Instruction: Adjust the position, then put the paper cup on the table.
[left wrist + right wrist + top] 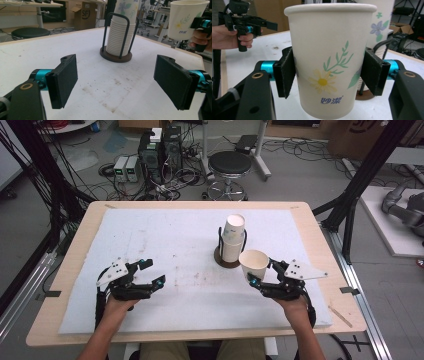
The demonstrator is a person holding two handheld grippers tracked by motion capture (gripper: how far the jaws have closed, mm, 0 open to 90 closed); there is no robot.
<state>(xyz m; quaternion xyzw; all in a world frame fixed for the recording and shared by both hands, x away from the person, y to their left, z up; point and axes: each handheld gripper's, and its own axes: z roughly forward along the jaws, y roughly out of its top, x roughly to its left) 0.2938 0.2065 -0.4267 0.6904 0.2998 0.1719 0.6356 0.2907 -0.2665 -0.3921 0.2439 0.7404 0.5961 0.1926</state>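
Observation:
A white paper cup [329, 62] with a daisy print stands upright between the pads of my right gripper [329, 72], which is shut on its sides. From above, the held cup [254, 264] hangs just right of a stack of like cups [232, 237] in a black wire holder [227, 263]. The right gripper [260, 271] is at the table's right front. My left gripper [154, 272] is at the left front, open with nothing between its pads [63, 80]. Beyond them are the cup stack [121, 32] and the held cup [186, 18].
A white mat [165, 240] covers most of the wooden table [310, 220]. Beyond the far edge are a black stool [230, 165], computer boxes [160, 152] and loose cables on the floor. Black frame posts [360, 180] stand at both sides.

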